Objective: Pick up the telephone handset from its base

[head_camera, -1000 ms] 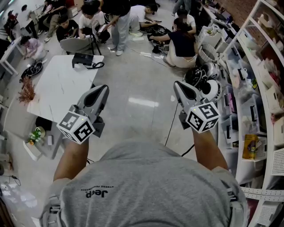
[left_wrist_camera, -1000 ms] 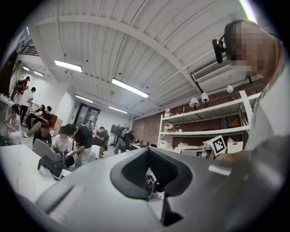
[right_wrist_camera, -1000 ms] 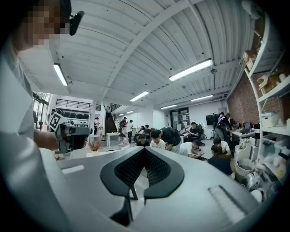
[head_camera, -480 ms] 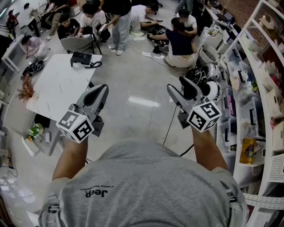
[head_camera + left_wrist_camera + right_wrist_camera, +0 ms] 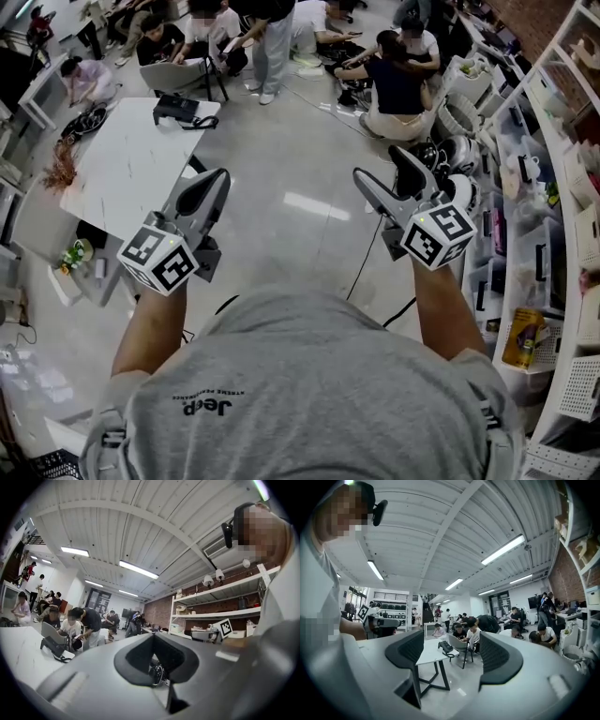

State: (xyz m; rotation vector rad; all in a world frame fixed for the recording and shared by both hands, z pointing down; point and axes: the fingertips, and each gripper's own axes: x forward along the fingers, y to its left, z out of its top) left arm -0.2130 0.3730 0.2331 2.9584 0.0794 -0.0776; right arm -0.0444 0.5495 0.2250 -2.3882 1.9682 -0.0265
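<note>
The person is standing back from the table [image 5: 117, 173], and the approach is only just beginning. The phone [image 5: 176, 106] is sitting at the table's far corner, well apart from both grippers. Its handset is too small at this range to tell from the base, and it is probably lying in its cradle.

The right gripper [image 5: 383, 167] is pointing level over the floor. Its jaws are opening wide with nothing between them, and its own view is framing the phone in the gap. This suggests it is being readied for the pick. The left gripper [image 5: 208, 180] is also pointing level, with its jaws pressed together on nothing.

The next move is calling for a walk up to the table. The open right gripper will then be needing to come in over the handset, lined up across its narrow middle. A skewed closing is risking a push on the whole phone, not a clean lift.
</note>
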